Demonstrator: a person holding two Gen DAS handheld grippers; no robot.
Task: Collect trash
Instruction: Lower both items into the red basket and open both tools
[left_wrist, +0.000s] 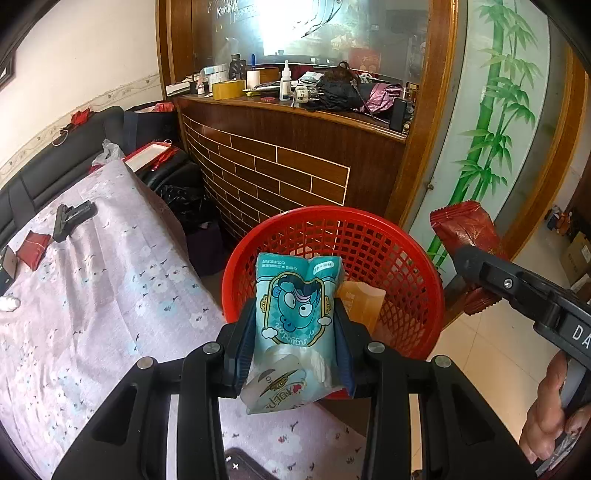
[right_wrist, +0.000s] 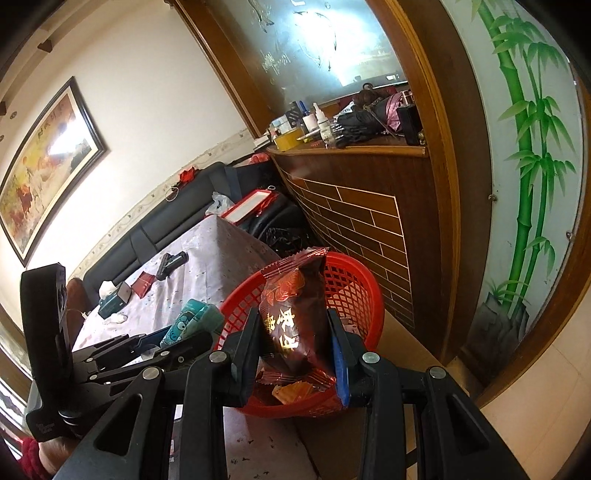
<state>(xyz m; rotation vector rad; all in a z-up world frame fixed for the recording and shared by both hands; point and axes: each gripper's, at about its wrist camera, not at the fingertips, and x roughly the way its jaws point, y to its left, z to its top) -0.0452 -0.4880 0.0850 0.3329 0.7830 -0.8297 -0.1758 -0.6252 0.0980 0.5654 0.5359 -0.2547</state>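
Left wrist view: left gripper (left_wrist: 295, 332) clamps teal tissue pack (left_wrist: 295, 295) upright over red basket (left_wrist: 413, 236), nearer than right gripper (left_wrist: 476, 266) pinching red wrapper (left_wrist: 461, 229).

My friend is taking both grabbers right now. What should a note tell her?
Left gripper: shut on the teal tissue pack, held over the red mesh basket.
Right gripper: shut on the dark red snack wrapper, also at the basket.
Done: an orange packet lies in the basket.
Left: drop both, then fetch the small red packet on the flowered tablecloth.
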